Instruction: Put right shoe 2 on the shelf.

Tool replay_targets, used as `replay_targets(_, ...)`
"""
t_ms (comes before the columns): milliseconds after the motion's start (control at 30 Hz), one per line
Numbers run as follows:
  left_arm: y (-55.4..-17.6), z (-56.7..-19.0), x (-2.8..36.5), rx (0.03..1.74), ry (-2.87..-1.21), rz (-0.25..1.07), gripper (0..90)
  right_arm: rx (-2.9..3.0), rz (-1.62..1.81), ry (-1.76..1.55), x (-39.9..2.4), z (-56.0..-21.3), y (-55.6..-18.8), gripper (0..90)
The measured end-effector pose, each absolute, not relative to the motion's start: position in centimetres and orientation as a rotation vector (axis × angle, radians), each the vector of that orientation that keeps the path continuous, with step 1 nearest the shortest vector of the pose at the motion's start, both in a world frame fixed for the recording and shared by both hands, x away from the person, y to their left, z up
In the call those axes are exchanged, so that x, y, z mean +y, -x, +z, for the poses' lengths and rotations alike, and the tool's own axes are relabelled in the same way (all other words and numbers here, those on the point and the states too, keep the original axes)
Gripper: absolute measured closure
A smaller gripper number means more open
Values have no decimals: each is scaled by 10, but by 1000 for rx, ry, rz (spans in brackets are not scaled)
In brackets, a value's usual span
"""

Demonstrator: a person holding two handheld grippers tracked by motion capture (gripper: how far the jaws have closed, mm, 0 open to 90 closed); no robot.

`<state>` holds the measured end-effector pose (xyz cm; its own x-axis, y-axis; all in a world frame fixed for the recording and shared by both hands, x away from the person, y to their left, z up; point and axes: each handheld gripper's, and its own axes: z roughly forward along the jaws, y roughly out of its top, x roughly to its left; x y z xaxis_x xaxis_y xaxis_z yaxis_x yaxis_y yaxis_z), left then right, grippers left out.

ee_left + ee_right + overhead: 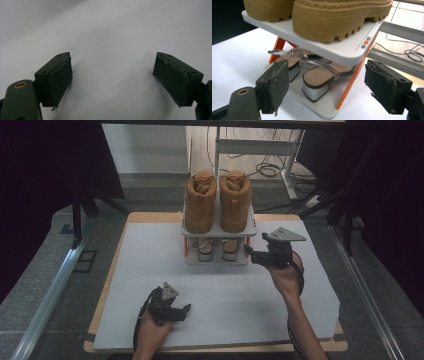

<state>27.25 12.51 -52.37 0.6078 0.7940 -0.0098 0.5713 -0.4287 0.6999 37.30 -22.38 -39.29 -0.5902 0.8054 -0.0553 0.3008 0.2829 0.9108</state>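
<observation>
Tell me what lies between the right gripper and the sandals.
Nothing: in the right gripper view, only bare white table separates the open right gripper from the sandals.

Left tool (113,80) jaws apart, white tabletop (112,30)

Lighting dim overall; dark surround at left and right edges of the high view. White table (220,300) moderately lit, faint vignetting at its corners. Soft shadows beneath jaws in the gripper views; close jaws slightly blurred, no glare.
</observation>
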Motion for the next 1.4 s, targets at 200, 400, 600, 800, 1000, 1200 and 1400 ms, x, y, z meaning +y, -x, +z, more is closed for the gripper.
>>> replay_targets(200,-272,-524,125,1072,-2157,424,158,2056,1265,-996,-232,-399,-366,166)
replay_targets(400,-272,-524,125,1072,-2156,424,158,2071,1250,-1009,-241,-405,-359,139)
replay_targets(600,-273,-524,125,1071,-2155,425,158,2084,1246,-1024,-249,-412,-352,132)
replay_targets(800,-273,-524,125,1072,-2155,424,158,2096,1229,-1046,-258,-418,-344,107)
replay_targets(1000,-273,-524,125,1073,-2157,421,158,2099,1219,-1078,-267,-426,-339,62)
replay_targets(1200,-273,-524,125,1071,-2159,422,157,2092,1193,-1104,-276,-434,-333,13)
replay_targets(1400,-273,-524,125,1077,-2153,421,157,2081,1179,-1127,-285,-440,-328,0)
